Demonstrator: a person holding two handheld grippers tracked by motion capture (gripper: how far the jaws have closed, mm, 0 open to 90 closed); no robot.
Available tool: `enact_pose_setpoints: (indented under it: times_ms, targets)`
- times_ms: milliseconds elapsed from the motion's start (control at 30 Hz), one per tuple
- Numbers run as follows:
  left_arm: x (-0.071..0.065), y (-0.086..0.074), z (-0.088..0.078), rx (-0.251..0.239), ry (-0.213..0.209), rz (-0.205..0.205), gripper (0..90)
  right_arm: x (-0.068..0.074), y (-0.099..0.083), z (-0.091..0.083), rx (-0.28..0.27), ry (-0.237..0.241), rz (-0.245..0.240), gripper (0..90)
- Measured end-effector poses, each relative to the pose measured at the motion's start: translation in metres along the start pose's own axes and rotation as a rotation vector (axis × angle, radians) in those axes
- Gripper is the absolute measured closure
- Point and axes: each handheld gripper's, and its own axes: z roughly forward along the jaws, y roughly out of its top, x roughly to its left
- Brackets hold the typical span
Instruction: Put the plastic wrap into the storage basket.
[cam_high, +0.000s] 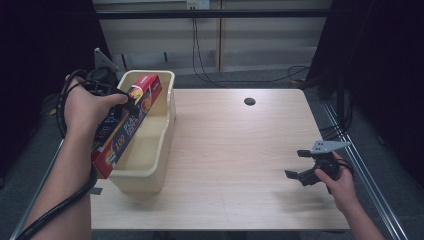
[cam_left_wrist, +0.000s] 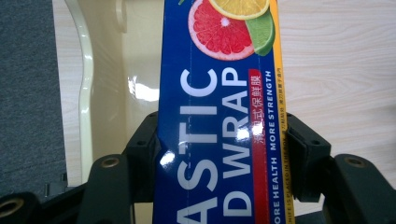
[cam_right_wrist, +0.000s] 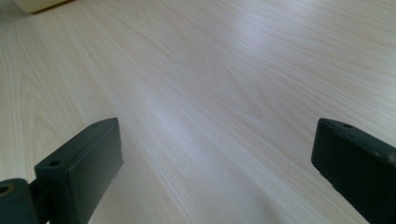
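A long blue and red plastic wrap box (cam_high: 125, 122) with citrus pictures hangs tilted over the cream plastic bin (cam_high: 150, 165). Its far end points toward the bin's back rim. My left gripper (cam_high: 131, 103) is shut on the plastic wrap box (cam_left_wrist: 217, 135), black pads pressing both long sides. Below the box lie the bin's inside (cam_left_wrist: 135, 70) and the wooden table. My right gripper (cam_high: 300, 165) rests low over the table at the right, jaws wide open with nothing between them. From the right gripper view, that same gripper (cam_right_wrist: 215, 163) has only bare wood between its fingers.
The light wooden table (cam_high: 235, 145) has a round cable hole (cam_high: 249, 101) near its back edge. The bin stands at the table's left edge. Grey floor and cables lie behind the table, and dark curtains hang on both sides.
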Motion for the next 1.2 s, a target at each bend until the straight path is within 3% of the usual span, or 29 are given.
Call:
enact_pose_setpoints:
  times_ms: [400,1200]
  targets:
    - [0.002,-0.004,0.012,0.01,0.016,-0.03,40.8,0.0,-0.001,-0.001,-0.002,0.001,0.007,1.8]
    - [0.004,-0.01,0.039,0.046,-0.007,-0.054,40.7,0.0,-0.002,-0.001,-0.003,0.0,0.013,1.8]
